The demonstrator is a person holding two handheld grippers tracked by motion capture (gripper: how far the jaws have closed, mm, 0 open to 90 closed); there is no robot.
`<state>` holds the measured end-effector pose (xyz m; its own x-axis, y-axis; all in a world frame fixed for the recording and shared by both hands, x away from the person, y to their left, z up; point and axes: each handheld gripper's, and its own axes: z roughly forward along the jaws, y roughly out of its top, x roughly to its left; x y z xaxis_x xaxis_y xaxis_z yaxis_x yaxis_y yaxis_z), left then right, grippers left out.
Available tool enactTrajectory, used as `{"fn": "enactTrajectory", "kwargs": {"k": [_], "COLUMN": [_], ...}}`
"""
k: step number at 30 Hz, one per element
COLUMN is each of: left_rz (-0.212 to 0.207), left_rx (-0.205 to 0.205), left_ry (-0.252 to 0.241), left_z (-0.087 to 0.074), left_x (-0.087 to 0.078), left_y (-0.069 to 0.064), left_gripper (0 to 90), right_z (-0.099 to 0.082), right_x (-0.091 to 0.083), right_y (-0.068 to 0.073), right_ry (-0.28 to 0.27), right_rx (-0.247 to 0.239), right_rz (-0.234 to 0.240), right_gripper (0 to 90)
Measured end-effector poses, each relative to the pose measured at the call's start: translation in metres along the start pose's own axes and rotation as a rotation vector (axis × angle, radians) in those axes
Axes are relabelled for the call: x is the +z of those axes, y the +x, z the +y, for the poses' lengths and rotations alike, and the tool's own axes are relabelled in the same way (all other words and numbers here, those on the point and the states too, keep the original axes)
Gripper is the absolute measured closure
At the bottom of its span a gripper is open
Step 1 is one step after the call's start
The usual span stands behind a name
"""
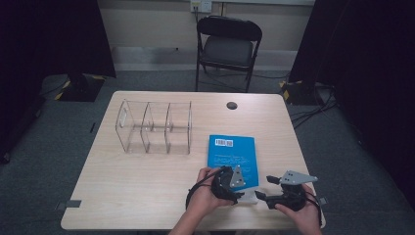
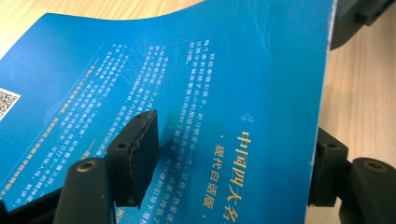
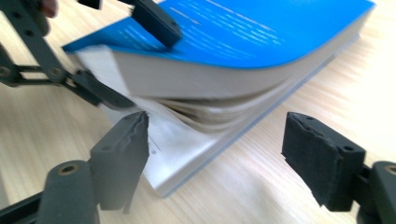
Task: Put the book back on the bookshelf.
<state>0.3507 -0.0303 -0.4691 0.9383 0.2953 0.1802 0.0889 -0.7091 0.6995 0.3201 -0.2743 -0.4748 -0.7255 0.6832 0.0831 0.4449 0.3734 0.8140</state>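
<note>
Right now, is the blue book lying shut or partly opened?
Partly opened. The left gripper has one jaw on the cover of the blue book and one beneath a block of pages, lifting them off the lower pages on the table.

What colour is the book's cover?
Bright blue book cover with white and gold print, clearest in the left gripper view.

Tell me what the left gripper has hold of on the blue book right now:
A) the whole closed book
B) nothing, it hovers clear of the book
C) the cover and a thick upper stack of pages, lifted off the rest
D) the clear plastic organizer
C: in the right gripper view the left gripper has one jaw on top of the blue book and one under a raised block of pages, while the lower pages stay flat on the table.
</note>
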Motion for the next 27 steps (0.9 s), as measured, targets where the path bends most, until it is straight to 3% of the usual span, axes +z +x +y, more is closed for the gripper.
{"fn": "enactTrajectory", "kwargs": {"k": [8,12,17,27], "left_rz": [-0.018,-0.027,-0.026,-0.029], "left_rx": [-0.006,-0.003,0.002,-0.015], "left_ry": [0.013,0.023,0.036,0.06], "left_z": [0.002,0.004,0.007,0.012], "left_x": [-0.001,-0.003,-0.006,-0.011], "left_y": [0.002,0.002,0.001,0.001], "left_gripper": [32.7,37.6,46.6,56.4], "right_z": [-0.012,-0.02,-0.025,-0.025], "right_x": [-0.001,0.0,0.003,0.007], "right_y": [-0.008,-0.011,-0.01,-0.008], "right_ry": [0.029,0.073,0.123,0.133], "right_rx": [0.013,0.024,0.0,-0.046], "right_rz": [-0.009,-0.012,-0.046,-0.077], "right_gripper": [17.2,17.2,15.5,13.6]}}
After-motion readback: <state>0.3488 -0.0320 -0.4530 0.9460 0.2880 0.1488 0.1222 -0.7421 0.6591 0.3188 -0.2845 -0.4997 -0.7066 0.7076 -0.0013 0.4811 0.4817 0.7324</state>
